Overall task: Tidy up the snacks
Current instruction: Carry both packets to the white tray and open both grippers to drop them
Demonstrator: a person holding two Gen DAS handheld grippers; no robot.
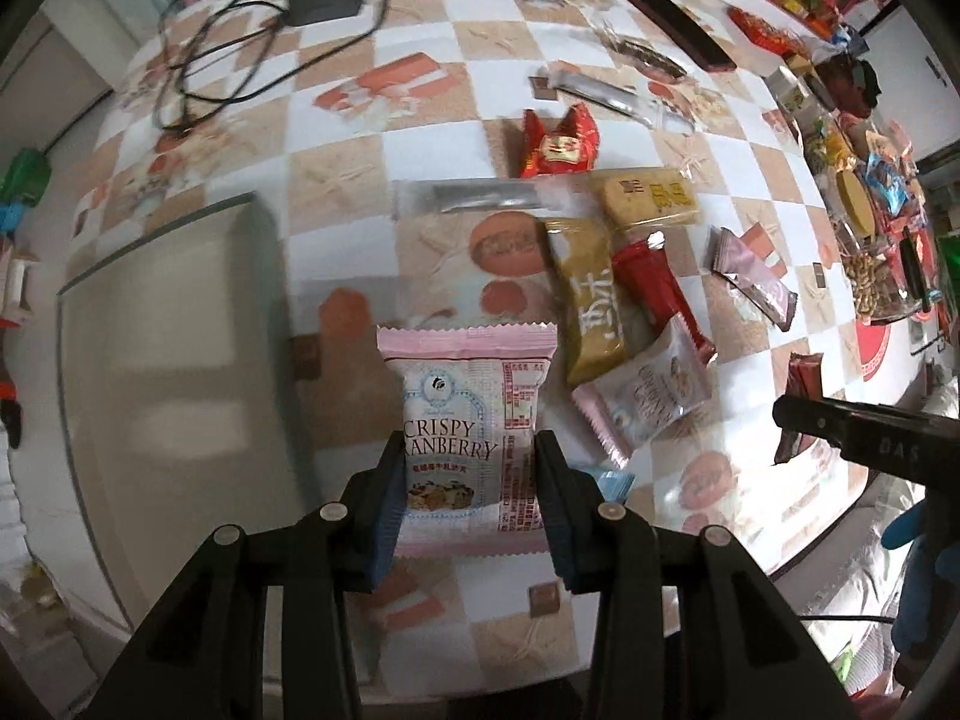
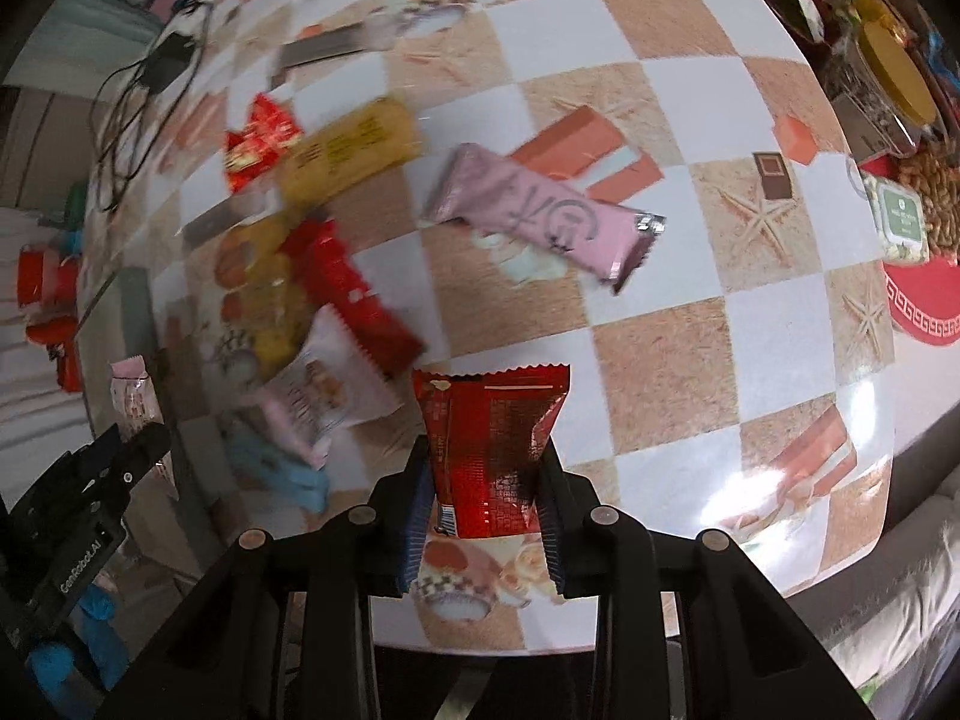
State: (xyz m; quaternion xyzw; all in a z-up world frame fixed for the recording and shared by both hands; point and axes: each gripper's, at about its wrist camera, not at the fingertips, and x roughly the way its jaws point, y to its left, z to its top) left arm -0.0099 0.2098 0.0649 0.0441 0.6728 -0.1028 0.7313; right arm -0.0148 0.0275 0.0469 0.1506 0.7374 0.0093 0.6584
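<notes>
**Both claws carrying a snack over the checked table**

My left gripper (image 1: 468, 501) is pinched on a cranberry crisp packet (image 1: 465, 420), which I hold upright above the table (image 1: 336, 138). The packet is pink with crimped ends, a pale blue frame and the words "CRISPY CRANBERRY" over a picture of the biscuit; the blue ribbed pads (image 1: 387, 510) press its two long edges.

My right gripper (image 2: 483, 510) is clamped on a red foil packet (image 2: 489, 450), back side towards me, with dark print, a barcode at its lower left corner and a zigzag top edge. The foil creases inward where the pads bite it.

On the table, just beyond the left claw, lies a loose cluster of snacks: a gold packet (image 1: 591, 300), a red stick (image 1: 660, 294), a white-and-pink packet (image 1: 645, 399), a yellow biscuit pack (image 1: 651, 195) and a red candy pack (image 1: 558, 144). A pink bar (image 2: 540, 216) lies apart to the right of them. A grey tray (image 1: 174, 360) sits at the left.
</notes>
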